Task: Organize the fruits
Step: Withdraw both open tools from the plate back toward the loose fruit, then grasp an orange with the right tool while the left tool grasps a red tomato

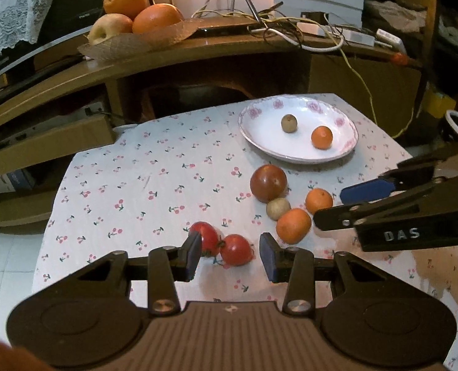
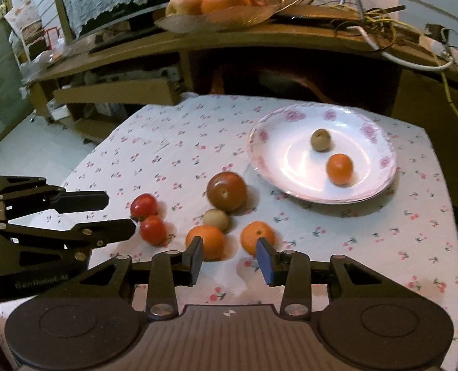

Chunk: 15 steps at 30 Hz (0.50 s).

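Observation:
A white floral plate [image 1: 260, 130] [image 2: 272, 160] holds a small brown fruit [image 1: 289, 122] [image 2: 320, 139] and a small orange [image 1: 321, 137] [image 2: 339, 169]. On the cloth lie a dark red tomato [image 1: 268, 183] [image 2: 226, 191], a beige fruit [image 1: 277, 208] [image 2: 216, 219], two oranges [image 1: 293, 225] [image 1: 318, 200] [image 2: 205, 240] [image 2: 256, 237] and two red tomatoes [image 1: 209, 238] [image 1: 236, 249] [image 2: 144, 206] [image 2: 152, 229]. My left gripper [image 1: 230, 255] [image 2: 117, 213] is open just before the red tomatoes. My right gripper [image 2: 230, 258] [image 1: 337, 205] is open just before the two oranges.
A wooden shelf [image 1: 198, 52] behind the table carries a glass dish [image 1: 130, 43] of large oranges and an apple, plus tangled cables [image 1: 290, 27]. The cherry-print cloth [image 1: 154, 185] covers the table; tiled floor lies at the left [image 2: 28, 142].

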{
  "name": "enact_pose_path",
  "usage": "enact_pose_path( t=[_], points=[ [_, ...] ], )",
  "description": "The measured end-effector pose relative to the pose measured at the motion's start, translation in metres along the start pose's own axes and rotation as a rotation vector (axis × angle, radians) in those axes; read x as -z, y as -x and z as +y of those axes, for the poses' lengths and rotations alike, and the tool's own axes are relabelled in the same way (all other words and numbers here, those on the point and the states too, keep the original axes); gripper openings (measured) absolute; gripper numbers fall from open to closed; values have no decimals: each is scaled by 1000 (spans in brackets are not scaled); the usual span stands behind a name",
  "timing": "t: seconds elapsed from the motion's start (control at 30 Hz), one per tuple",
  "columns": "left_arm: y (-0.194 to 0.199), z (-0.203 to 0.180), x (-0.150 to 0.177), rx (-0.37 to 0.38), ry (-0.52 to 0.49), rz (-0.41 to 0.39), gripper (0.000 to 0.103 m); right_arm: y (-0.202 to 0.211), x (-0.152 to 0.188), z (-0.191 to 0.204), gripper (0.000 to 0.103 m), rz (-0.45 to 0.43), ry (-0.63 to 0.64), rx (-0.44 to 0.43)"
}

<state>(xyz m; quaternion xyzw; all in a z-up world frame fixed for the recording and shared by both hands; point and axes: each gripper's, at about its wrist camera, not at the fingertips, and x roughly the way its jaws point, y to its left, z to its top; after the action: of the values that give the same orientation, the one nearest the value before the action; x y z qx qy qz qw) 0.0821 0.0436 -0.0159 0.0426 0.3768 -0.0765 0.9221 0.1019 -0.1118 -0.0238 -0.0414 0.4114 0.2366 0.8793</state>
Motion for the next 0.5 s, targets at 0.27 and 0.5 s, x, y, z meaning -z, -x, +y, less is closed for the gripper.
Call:
enact_pose_path(
  t=[0.27, 0.5],
  points=[
    [-8, 5, 7, 16, -7, 30, 46, -17, -1, 13, 44, 36, 25, -30],
    [-15, 7, 12, 25, -11, 51, 46, -34, -3, 18, 44, 68, 45, -39]
  ],
)
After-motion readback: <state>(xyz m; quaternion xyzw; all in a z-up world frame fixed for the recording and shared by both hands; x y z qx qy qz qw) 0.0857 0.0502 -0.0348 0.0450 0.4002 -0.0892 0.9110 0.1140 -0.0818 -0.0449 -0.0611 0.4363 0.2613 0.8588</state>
